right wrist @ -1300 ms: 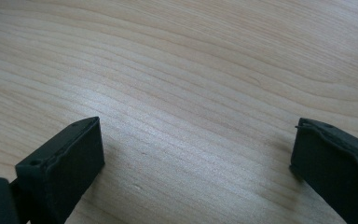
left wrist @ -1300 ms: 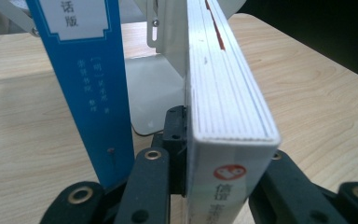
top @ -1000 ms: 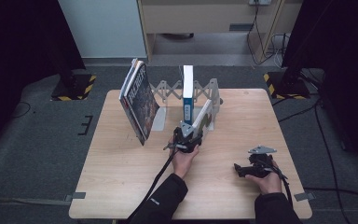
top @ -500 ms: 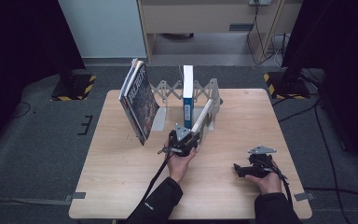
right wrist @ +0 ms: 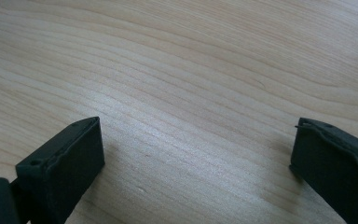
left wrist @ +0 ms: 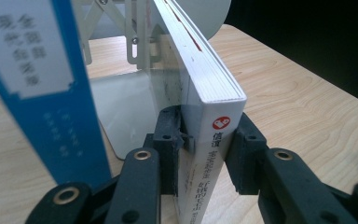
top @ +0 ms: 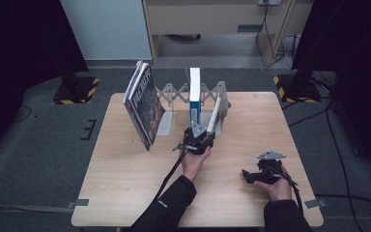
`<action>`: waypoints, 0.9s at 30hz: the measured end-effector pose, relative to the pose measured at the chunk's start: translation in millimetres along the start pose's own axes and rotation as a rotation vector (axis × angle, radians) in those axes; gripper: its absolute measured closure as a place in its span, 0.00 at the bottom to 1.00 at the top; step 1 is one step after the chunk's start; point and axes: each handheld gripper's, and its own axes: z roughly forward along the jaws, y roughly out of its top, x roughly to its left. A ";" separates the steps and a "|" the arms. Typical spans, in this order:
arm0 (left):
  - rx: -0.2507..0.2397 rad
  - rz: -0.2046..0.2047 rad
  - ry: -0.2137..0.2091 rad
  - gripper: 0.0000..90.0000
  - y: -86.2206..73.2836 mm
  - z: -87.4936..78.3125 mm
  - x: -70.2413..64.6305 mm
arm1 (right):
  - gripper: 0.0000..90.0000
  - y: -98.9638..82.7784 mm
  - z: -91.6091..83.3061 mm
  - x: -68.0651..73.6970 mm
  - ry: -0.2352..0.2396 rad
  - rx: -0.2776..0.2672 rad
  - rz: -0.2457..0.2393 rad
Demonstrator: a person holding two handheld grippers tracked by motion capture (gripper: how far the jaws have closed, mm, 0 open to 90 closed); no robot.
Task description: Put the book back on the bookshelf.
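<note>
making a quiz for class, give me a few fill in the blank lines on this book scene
1. The left tongs clamp the spine of a ____ book.
2. Beside it stands a ____ book.
3. The right tongs hover with jaws ____ over the wooden table.

Missing words: white; blue; open

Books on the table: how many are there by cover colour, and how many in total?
Dark pictorial cover, leaning at the rack's left end: 1
Blue spine, standing upright in the rack: 1
White spine, tilted, between the jaws of the left tool: 1
Total: 3 books
</note>
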 end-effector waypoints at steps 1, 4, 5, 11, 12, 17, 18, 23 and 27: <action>0.004 -0.002 0.001 0.74 1.6 2.8 0.1 | 0.03 0.0 0.0 0.0 0.000 0.000 0.000; 0.007 -0.012 -0.008 0.73 4.8 8.8 1.0 | 0.03 0.0 0.0 0.0 0.000 0.000 0.000; 0.009 -0.009 -0.013 0.73 6.0 11.1 1.5 | 0.03 0.0 0.0 0.0 0.000 0.000 0.000; 0.023 0.013 -0.045 0.70 12.0 22.4 1.9 | 0.03 0.1 -0.1 -0.2 0.003 0.002 -0.001; 0.023 0.013 -0.050 0.69 12.4 23.8 1.7 | 0.03 0.1 -0.1 -0.2 0.003 0.002 -0.001; 0.034 0.037 -0.062 0.66 15.8 29.8 0.1 | 0.03 0.1 -0.1 -0.2 0.003 0.002 -0.002; 0.036 0.036 -0.058 0.66 16.5 30.6 -0.3 | 0.03 0.1 -0.1 -0.2 0.003 0.001 -0.002; 0.043 0.038 -0.056 0.66 19.4 34.8 -0.8 | 0.03 0.1 -0.1 -0.3 0.004 0.001 -0.003; 0.040 0.051 -0.077 0.66 17.6 31.7 -0.6 | 0.03 0.1 -0.1 -0.3 0.004 0.001 -0.003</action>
